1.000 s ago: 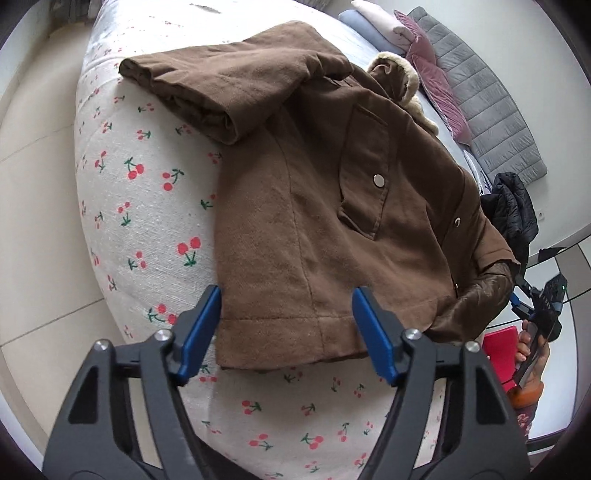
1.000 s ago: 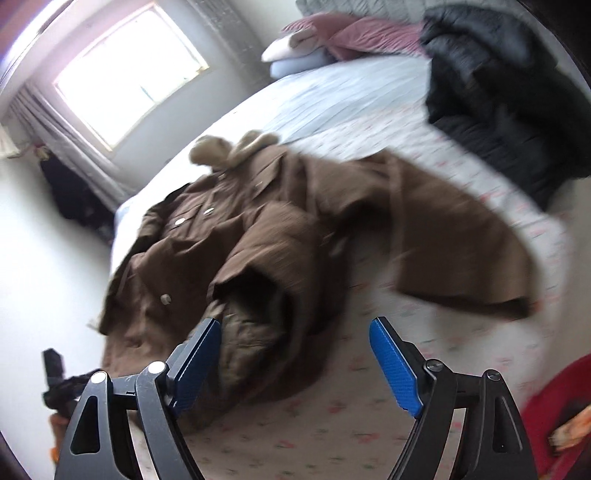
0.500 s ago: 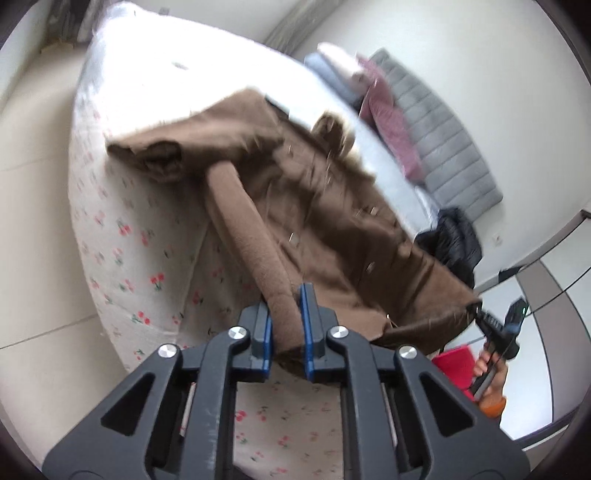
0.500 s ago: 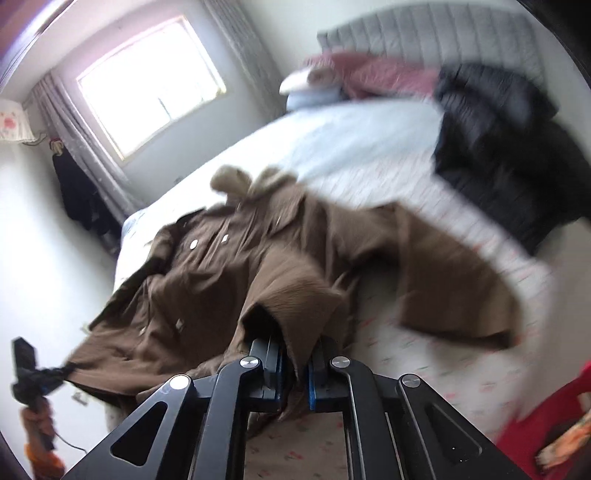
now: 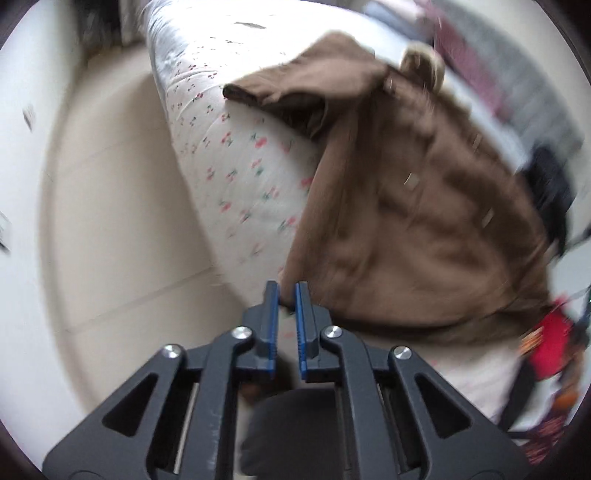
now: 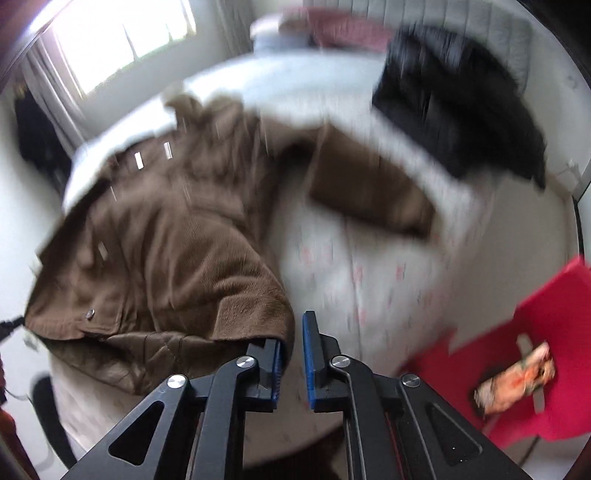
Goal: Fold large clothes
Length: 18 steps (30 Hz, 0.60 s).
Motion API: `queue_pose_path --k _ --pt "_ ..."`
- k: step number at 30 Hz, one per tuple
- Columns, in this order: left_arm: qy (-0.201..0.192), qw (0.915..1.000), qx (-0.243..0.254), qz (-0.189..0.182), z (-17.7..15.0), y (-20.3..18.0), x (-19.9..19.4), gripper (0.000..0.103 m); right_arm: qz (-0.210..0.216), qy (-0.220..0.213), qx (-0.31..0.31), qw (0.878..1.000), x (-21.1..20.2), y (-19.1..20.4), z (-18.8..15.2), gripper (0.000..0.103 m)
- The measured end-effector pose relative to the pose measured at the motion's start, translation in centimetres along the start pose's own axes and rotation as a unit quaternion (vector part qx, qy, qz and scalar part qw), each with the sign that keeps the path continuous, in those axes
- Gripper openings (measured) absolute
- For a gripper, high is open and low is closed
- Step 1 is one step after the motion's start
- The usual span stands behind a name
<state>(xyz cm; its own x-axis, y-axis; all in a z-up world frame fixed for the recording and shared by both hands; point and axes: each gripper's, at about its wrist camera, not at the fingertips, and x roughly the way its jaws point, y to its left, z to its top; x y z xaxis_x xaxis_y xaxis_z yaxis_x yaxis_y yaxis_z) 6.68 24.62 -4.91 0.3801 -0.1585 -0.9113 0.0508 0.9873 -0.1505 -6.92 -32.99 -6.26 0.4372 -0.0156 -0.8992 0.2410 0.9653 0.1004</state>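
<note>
A large brown coat (image 5: 417,206) with a pale fleece collar lies on the cherry-print bed (image 5: 236,177). My left gripper (image 5: 286,295) is shut on the coat's bottom hem corner and holds it lifted, the cloth hanging taut from the jaws. In the right wrist view the same coat (image 6: 166,229) spreads to the left, its quilted lining showing at the hem. My right gripper (image 6: 293,328) is shut on the opposite hem corner. One sleeve (image 6: 369,192) lies out to the right on the bed. Both views are motion-blurred.
A black jacket (image 6: 458,107) lies on the bed's far right. Pillows (image 6: 332,29) sit by the grey headboard. A red stool (image 6: 546,350) holding a small packet stands right of the bed. Tiled floor (image 5: 110,221) runs along the bed's left side.
Both grippers went from open over the hem to shut on it. They have since pulled the hem back toward the bed's foot and lifted it, drawing the coat taut.
</note>
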Motion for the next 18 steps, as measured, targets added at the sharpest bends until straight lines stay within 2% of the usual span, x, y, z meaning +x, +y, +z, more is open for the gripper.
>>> queue_pose_path --k 2,3,4,6,8,9,11,15,18 --pt "-0.023 0.9987 0.040 0.023 -0.3 -1.1 -0.7 0.021 -0.015 0.014 0.000 1.000 0.9 -0.4 -0.9 0.025" --pt "-0.043 0.9965 0.066 0.028 -0.5 -1.9 -1.5 0.037 -0.011 0.013 0.004 1.000 0.8 -0.6 -1.1 0.027" --pt "-0.057 0.9947 0.081 0.029 -0.6 -2.5 -2.1 0.058 -0.006 0.010 0.010 1.000 0.4 -0.8 -1.1 0.030" --pt "-0.101 0.9858 0.133 0.015 -0.9 -4.4 -3.7 0.073 -0.002 0.001 0.011 1.000 -0.2 -0.9 -0.9 0.037" --pt "-0.115 0.9740 0.195 -0.008 -1.3 -6.8 -4.2 0.076 -0.006 -0.010 0.005 1.000 -0.8 -0.6 -0.8 0.051" --pt "-0.110 0.9687 0.222 -0.014 -1.5 -7.9 -3.9 0.076 -0.007 -0.012 0.001 1.000 -0.9 -0.5 -0.8 0.053" --pt "-0.100 0.9588 0.265 -0.020 -1.9 -9.7 -3.1 0.076 -0.001 -0.010 -0.005 1.000 -1.0 0.0 -1.0 0.054" --pt "-0.060 0.9314 0.358 -0.021 -2.9 -14.0 0.6 0.076 0.026 0.000 -0.001 1.000 -0.1 0.8 -1.2 0.054" --pt "-0.030 0.9164 0.399 -0.019 -3.2 -16.5 3.1 0.076 0.032 0.006 0.000 0.999 0.5 1.2 -1.2 0.054"
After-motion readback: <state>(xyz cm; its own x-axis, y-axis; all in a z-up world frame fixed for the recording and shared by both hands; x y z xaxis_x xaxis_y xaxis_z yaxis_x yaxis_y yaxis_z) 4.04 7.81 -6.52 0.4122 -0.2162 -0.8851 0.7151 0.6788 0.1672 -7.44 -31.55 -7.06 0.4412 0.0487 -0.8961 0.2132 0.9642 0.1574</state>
